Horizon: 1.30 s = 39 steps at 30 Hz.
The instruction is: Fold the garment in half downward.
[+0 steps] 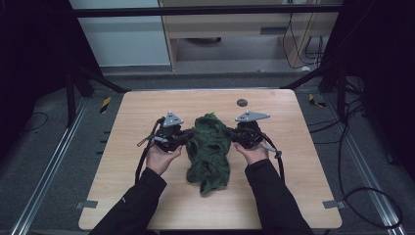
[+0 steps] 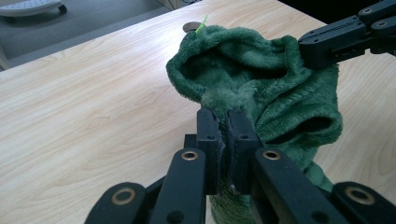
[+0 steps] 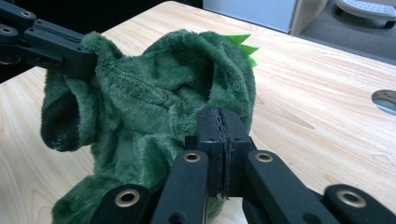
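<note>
Green plush garment [image 1: 209, 149], soft, light and limp, is bunched at the centre of the wooden table [image 1: 127, 142]. It is pinched by the left gripper [image 2: 223, 122] and right gripper [image 3: 223, 122], jaws pressed together on opposite fabric edges; hems are judged the best hold.

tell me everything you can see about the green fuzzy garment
The green fuzzy garment is dark green plush, crumpled, with a brighter green spiky trim at one edge. It is bunched near the middle of the wooden table, its lower end resting there. The left gripper and right gripper each pinch a fold on opposite sides, holding its upper part open between them.
</note>
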Motion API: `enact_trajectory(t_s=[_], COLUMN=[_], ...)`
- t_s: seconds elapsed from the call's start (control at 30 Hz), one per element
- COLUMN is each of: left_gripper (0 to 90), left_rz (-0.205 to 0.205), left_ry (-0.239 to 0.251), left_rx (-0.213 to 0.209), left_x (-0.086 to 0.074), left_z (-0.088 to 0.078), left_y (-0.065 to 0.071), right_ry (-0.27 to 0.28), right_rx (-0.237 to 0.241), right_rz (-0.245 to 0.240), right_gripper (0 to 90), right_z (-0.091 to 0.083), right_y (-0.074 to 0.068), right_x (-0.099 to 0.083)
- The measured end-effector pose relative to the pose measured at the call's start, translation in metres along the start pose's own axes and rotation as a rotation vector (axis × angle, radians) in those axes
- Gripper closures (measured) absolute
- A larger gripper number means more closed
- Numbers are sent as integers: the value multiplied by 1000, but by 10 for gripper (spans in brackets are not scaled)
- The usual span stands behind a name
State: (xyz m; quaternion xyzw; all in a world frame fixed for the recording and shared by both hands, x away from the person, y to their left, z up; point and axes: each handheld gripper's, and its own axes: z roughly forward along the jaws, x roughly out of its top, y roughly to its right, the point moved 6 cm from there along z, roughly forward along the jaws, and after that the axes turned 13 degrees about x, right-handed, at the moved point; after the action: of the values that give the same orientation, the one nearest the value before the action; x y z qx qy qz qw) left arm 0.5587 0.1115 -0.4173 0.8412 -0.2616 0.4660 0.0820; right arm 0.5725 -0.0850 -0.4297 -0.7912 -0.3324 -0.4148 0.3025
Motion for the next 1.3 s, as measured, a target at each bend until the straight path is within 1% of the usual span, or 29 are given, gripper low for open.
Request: enact_trajectory(t_s=[0.13,0.2,0.27,0.33,0.6,0.63,0.7,0.83,0.97,1.0,1.2,1.3], left_gripper=[857,857,857,857,857,857,857,857,857,856,856,856], left_rz=[10,25,28,37,53,50,57,68,84,92,104,104], left_ry=[-4,-8,-9,-16,-30,-33,-35,-38,-44,-49,-65,-73], left_rx=[-4,-4,-9,-12,-34,-46,-49,-66,-67,-67,-77,-92], left_x=[-5,-10,-11,-17,-26,-28,-31,-38,-43,-47,-58,-66], left_z=[-4,-7,-8,-10,-11,-12,-14,-21,-26,-29,-36,-38], left_y=[2,3,3,6,15,18,20,25,27,29,34,38], right_ry=[-13,-30,-30,-32,-41,-38,-38,-38,-44,-44,-42,-40], right_rx=[8,8,7,13,24,29,33,40,55,58,80,94], right_rz=[-18,-34,-37,-41,-45,-48,-50,-51,-50,-52,-44,-34], right_gripper=[887,887,887,887,886,886,886,885,884,884,883,883], right_z=[0,-2,-2,-4,-7,-9,-10,-14,-18,-19,-20,-20], right_y=[-5,-9,-10,-12,-17,-19,-20,-25,-31,-32,-40,-44], right_x=[-4,-9,-10,-13,-23,-26,-28,-34,-44,-46,-55,-62])
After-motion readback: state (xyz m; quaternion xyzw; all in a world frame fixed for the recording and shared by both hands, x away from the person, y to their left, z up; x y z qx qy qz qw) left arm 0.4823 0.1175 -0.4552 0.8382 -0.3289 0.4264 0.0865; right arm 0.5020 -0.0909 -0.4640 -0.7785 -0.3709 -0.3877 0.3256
